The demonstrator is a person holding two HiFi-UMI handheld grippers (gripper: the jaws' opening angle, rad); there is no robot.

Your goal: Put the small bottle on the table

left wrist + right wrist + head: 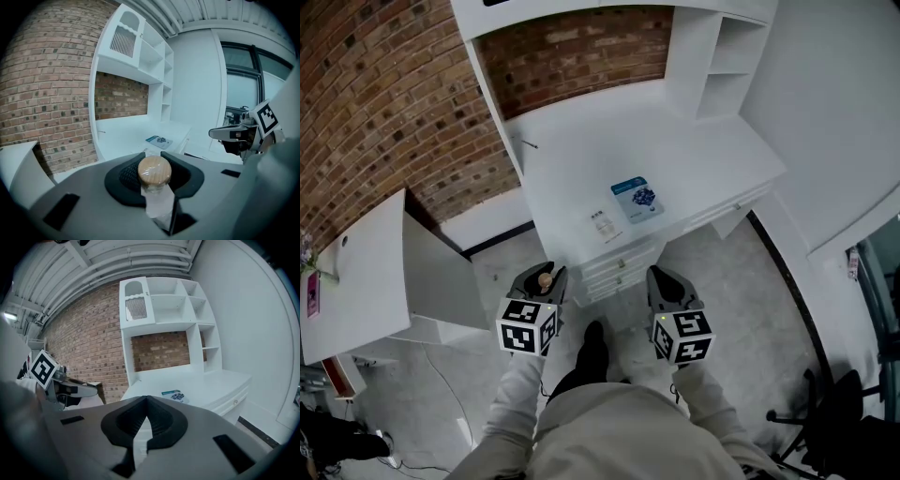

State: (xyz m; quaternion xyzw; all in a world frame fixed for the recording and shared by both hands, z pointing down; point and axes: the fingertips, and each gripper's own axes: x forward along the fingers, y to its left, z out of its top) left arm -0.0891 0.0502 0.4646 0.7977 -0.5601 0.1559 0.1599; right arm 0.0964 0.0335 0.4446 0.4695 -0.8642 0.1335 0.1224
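Observation:
A small clear bottle (544, 278) with a round wooden stopper stands upright between the jaws of my left gripper (543, 273), which is shut on it. The left gripper view shows the stopper of the bottle (153, 171) above the black pads and the clear body below. My right gripper (662, 279) is level with it to the right, shut and with nothing in it; its tips meet in the right gripper view (147, 401). Both are held over the floor, short of the white table (609, 141).
A blue packet (637, 199) and a small clear item (602, 225) lie near the table's front edge, above the drawers (619, 267). Shelves (727, 66) rise at the back right. A low white side table (356, 272) stands left, an office chair (834, 412) lower right.

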